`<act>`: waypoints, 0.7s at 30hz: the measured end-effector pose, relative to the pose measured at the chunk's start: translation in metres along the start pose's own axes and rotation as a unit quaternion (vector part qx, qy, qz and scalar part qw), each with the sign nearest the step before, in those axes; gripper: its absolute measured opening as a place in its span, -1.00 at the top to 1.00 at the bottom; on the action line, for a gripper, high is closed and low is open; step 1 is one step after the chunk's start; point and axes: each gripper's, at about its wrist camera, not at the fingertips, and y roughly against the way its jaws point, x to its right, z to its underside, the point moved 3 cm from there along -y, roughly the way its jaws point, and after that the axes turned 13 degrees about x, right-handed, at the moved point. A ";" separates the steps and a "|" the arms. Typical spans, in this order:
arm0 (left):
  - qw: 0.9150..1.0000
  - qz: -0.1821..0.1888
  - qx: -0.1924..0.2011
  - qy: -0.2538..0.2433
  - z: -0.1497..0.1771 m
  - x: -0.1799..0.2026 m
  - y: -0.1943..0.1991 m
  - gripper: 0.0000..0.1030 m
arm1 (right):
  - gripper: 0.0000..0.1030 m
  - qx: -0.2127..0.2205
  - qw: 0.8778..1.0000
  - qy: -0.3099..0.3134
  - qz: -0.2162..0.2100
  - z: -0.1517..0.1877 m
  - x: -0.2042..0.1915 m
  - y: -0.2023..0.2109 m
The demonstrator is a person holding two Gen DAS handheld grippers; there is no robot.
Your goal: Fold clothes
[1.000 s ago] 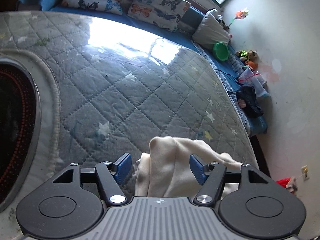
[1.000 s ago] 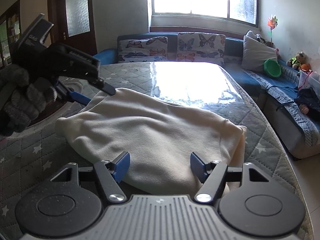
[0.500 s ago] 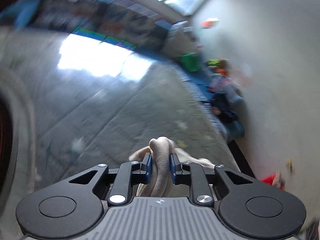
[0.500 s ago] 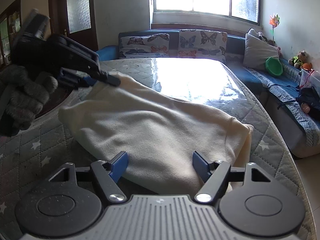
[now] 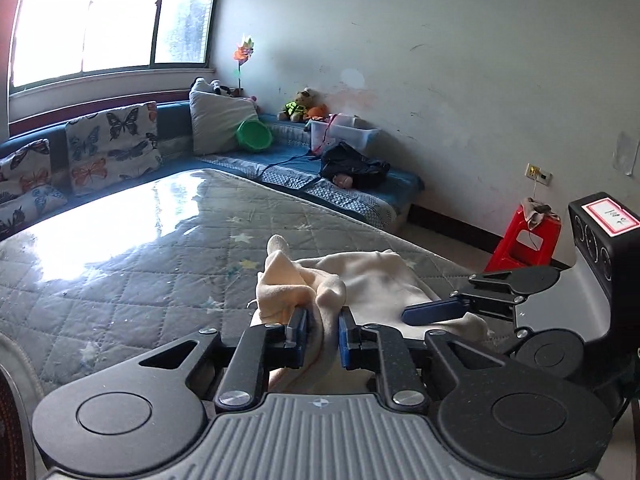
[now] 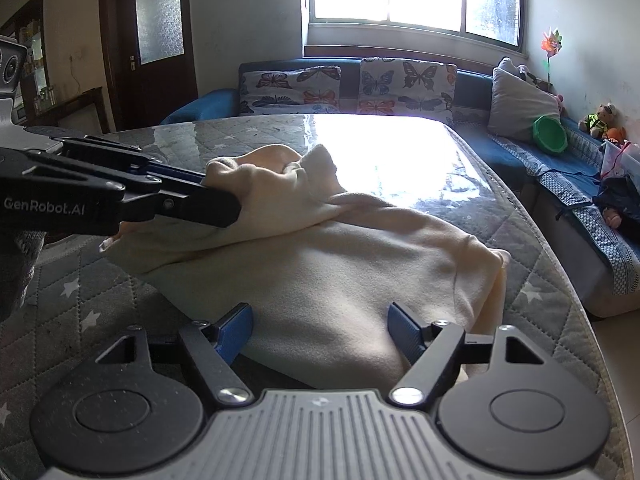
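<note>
Left gripper [image 5: 322, 334] is closing, clenched on a bunched fold of the cream garment [image 6: 340, 280] lying on the quilted mattress [image 5: 132, 272]; toward the mattress's near edge, right gripper [image 6: 321, 330] is opening, straddling the cloth without pinching it.

Your two wrist cameras, both low over the mattress [image 6: 460, 168]

Left looks toward the side wall, right toward the window; both close on the cream garment [image 6: 340, 280], each seeing the other gripper.
</note>
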 end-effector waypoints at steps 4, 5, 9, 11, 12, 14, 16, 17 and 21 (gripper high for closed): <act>0.993 -0.103 0.039 -0.038 -0.003 -0.020 0.002 0.66 | -0.49 -0.001 1.000 0.000 0.000 0.001 0.000 0.000; 0.987 -0.152 0.032 -0.030 -0.003 -0.033 -0.002 0.66 | -0.49 -0.001 1.000 0.000 0.000 0.001 0.000 0.000; 0.976 -0.211 -0.007 0.058 0.007 -0.079 -0.007 0.65 | -0.49 -0.001 1.000 0.001 -0.002 0.000 -0.002 0.001; 0.974 -0.213 -0.015 0.072 0.008 -0.086 -0.005 0.64 | -0.50 -0.001 1.000 0.002 -0.003 0.000 -0.002 0.001; 0.974 -0.208 -0.018 0.084 0.009 -0.088 -0.005 0.64 | -0.50 -0.001 1.000 0.002 -0.003 0.000 -0.002 0.001; 0.974 -0.202 -0.023 0.103 0.008 -0.093 -0.007 0.53 | -0.50 -0.001 1.000 0.000 -0.003 0.000 -0.001 0.001; 0.973 -0.200 -0.027 0.116 0.007 -0.098 -0.011 0.25 | -0.51 -0.002 1.000 0.000 -0.003 -0.001 -0.001 0.000; 0.972 -0.198 -0.030 0.122 0.007 -0.100 -0.013 0.14 | -0.51 -0.002 1.000 0.001 -0.004 -0.002 0.000 0.000; 0.970 -0.196 -0.048 0.137 0.005 -0.109 -0.028 0.07 | -0.52 -0.003 1.000 0.002 -0.003 -0.002 -0.001 -0.001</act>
